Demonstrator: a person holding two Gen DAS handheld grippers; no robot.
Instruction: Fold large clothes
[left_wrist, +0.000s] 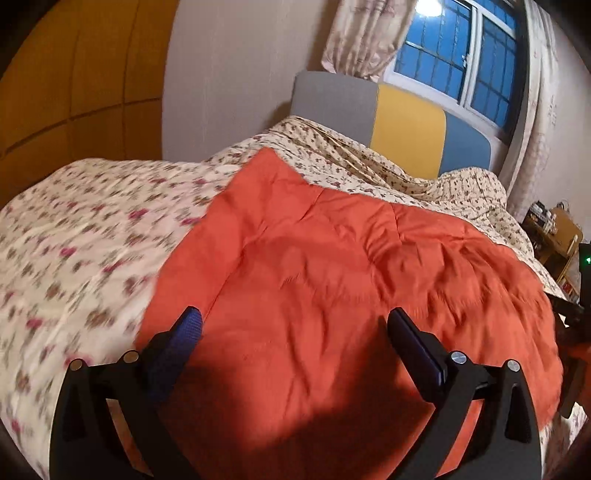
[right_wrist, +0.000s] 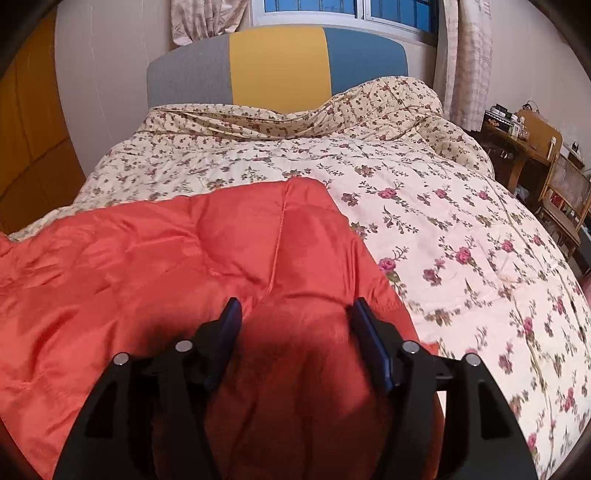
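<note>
Overhead, left gripper spread, right gripper spread; orange garment on floral quilt

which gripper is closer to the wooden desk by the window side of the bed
Right, probably. The wooden desk stands off the bed's right side. The right gripper hovers over the orange quilted garment's right edge; the left gripper is open above its left part.

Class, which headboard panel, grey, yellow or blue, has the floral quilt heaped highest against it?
The blue panel; the floral quilt mounds up there, lying lower elsewhere.
</note>
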